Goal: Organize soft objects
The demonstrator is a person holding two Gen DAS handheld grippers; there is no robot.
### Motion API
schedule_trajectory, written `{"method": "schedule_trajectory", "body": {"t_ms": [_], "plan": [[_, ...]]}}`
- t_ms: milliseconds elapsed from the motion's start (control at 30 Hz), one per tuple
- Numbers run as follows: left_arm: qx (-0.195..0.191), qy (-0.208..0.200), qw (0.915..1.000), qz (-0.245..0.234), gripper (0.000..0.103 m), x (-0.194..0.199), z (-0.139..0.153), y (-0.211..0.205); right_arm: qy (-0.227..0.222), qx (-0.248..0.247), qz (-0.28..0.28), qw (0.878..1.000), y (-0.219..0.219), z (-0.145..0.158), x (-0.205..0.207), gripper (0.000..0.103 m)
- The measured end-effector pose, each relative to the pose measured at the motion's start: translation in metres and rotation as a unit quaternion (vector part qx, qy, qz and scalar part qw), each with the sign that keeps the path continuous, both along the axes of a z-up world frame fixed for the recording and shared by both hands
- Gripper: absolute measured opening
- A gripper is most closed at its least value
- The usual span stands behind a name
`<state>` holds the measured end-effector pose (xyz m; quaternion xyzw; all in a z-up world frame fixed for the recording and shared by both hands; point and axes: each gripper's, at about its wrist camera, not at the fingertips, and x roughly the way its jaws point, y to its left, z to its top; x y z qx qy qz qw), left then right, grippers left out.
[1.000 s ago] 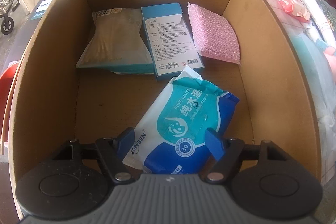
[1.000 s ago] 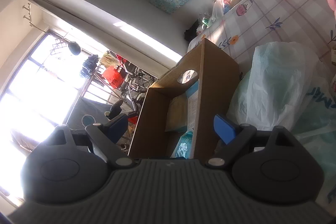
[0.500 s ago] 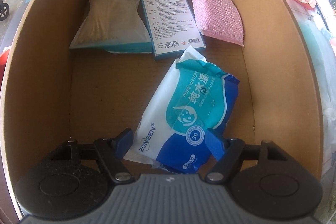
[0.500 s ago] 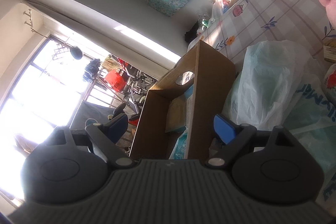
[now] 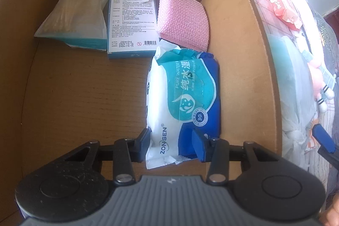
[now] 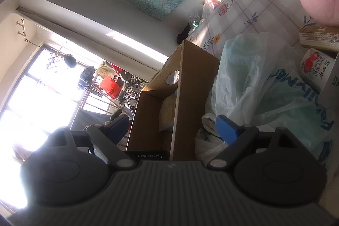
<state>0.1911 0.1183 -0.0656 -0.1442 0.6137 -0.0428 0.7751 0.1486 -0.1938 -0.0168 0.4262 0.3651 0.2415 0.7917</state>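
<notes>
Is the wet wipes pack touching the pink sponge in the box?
Touching: in the left wrist view, the wet wipes pack has its top corner lapping the pink sponge's near edge.

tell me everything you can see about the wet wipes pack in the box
The wet wipes pack is a soft plastic pouch, white, teal and blue, printed ZONSEN and PURE WATER. It lies flat, lengthwise on the cardboard box floor by its right wall, far end against the pink sponge. The left gripper is closing around its near end.

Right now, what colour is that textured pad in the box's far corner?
Pink, with a fine knobbly weave: the pad shows best in the left wrist view.
</notes>
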Motion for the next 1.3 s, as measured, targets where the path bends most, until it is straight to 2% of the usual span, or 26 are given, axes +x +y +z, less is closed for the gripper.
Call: {"method": "schedule_trajectory", "body": {"t_ms": [200, 367, 400, 467, 500, 633, 833, 967, 1100, 1167, 1300], "plan": [[-0.006, -0.016, 0.9994, 0.031, 0.044, 0.003, -0.002, -0.003, 0.023, -0.001, -0.018, 1.0, -0.013, -0.017, -0.016, 0.09], [0.0, -0.031, 0.9989, 0.035, 0.046, 0.0, 0.001, -0.007, 0.03, -0.002, -0.037, 0.999, -0.028, -0.025, -0.029, 0.09], [0.001, -0.034, 0.9988, 0.037, 0.049, -0.001, 0.003, -0.007, 0.029, -0.002, -0.043, 0.999, -0.032, -0.026, -0.032, 0.09], [0.005, -0.042, 0.9983, 0.04, 0.067, -0.005, 0.008, -0.007, 0.027, -0.002, -0.054, 0.998, -0.04, -0.025, -0.038, 0.09], [0.007, -0.05, 0.9978, 0.043, 0.07, -0.007, 0.013, -0.006, 0.025, -0.003, -0.059, 0.998, -0.044, -0.025, -0.041, 0.09], [0.023, -0.093, 0.9935, 0.061, 0.08, -0.026, 0.04, -0.002, 0.015, -0.006, -0.088, 0.996, -0.066, -0.024, -0.053, 0.09], [0.049, -0.175, 0.9804, 0.077, 0.084, -0.052, 0.085, -0.01, 0.002, -0.011, -0.124, 0.992, -0.092, -0.025, -0.072, 0.09], [0.051, -0.209, 0.976, 0.035, 0.085, -0.051, 0.112, -0.039, -0.011, -0.018, -0.135, 0.991, -0.106, -0.021, -0.077, 0.09], [0.016, -0.223, 0.9742, -0.029, 0.087, -0.037, 0.135, -0.084, -0.042, -0.019, -0.15, 0.988, -0.125, -0.006, -0.077, 0.09], [-0.003, -0.216, 0.9743, -0.063, 0.087, -0.023, 0.142, -0.109, -0.051, -0.012, -0.164, 0.985, -0.138, -0.002, -0.074, 0.09], [-0.049, -0.171, 0.9743, -0.139, 0.087, 0.016, 0.139, -0.166, -0.041, 0.007, -0.205, 0.978, -0.174, -0.002, -0.051, 0.09]]}}
